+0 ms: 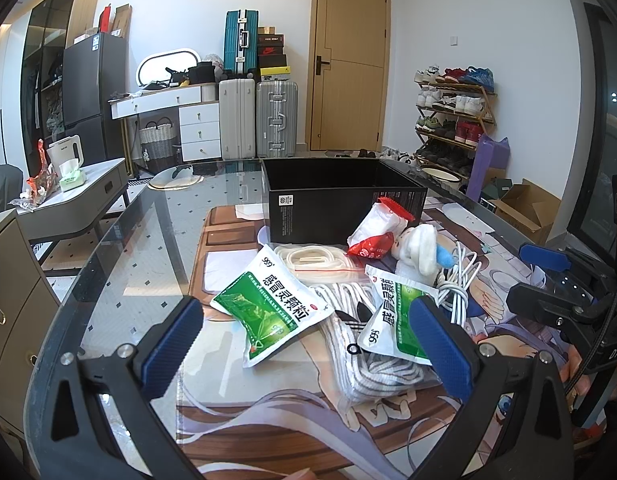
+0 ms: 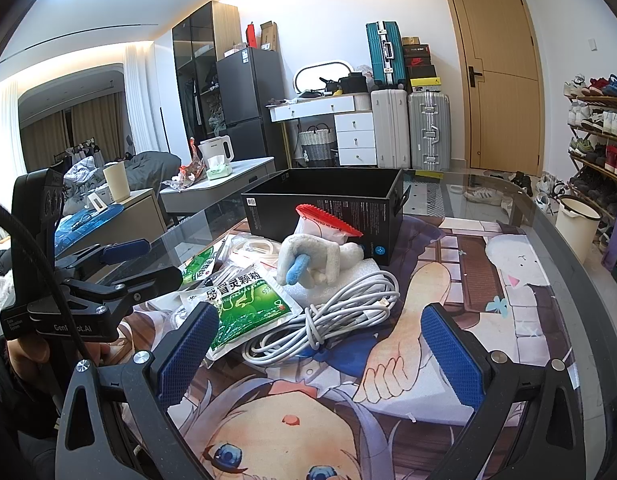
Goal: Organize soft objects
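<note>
Black box (image 1: pixel 340 196); green-white sachets (image 1: pixel 268 304); white cable (image 2: pixel 328 316); white-blue plush (image 2: pixel 308 260); red-white bag (image 1: pixel 378 232); blue textured tongs pads (image 2: pixel 452 356); anime-print mat (image 2: pixel 388 400).

my left gripper (image 1: pixel 306 338) is open wide, nothing between its blue pads (image 1: pixel 173 336). at 12 o'clock stands the black box (image 1: pixel 340 196). one green sachet (image 1: pixel 268 312) lies just ahead of me, a second green sachet (image 1: pixel 396 320) at 2 o'clock, touching the white cable (image 1: pixel 460 280). the right gripper (image 1: pixel 548 276) is at 3 o'clock.
</note>
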`<state>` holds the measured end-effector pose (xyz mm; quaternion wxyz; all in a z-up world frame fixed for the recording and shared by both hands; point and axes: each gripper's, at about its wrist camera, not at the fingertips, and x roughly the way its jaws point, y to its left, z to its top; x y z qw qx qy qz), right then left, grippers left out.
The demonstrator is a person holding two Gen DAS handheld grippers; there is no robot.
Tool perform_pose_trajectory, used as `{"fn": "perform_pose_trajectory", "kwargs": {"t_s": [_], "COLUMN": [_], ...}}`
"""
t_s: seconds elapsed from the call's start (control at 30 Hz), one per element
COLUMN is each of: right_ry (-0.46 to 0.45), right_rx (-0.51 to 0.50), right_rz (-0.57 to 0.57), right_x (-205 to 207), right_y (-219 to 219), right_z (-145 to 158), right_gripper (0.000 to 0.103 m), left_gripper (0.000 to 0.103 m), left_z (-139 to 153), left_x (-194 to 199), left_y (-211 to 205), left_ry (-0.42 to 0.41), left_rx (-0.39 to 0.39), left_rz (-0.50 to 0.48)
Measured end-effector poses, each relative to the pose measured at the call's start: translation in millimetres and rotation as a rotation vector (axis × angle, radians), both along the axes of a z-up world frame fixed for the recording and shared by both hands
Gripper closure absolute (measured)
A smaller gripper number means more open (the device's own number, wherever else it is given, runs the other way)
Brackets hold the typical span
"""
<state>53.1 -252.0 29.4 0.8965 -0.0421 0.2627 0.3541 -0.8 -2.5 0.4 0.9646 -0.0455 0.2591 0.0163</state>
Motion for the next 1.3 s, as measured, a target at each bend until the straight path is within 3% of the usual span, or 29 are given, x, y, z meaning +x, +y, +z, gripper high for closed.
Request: {"fn": "perform_pose_trajectory", "kwargs": {"t_s": [0.77, 1.17, 1.3], "right_ry": [0.000, 0.187, 0.208], "right_rx": [-0.036, -0.083, -0.117], "right_rz": [-0.048, -0.049, -0.064], "right_x": [9, 37, 43], "right_y": [-3, 11, 16], "right_z": [4, -2, -8], "right_gripper": [0.000, 0.000, 0.000], "left_gripper": [0.000, 0.000, 0.000], "left_z": [3, 16, 18], "left_x": [1, 9, 12], "left_y": [18, 38, 41], "left_ry": [0.001, 0.004, -0.005], "left_rx": [-0.001, -0.011, -0.009], "left_rz": [0.028, 0.044, 0.048]}}
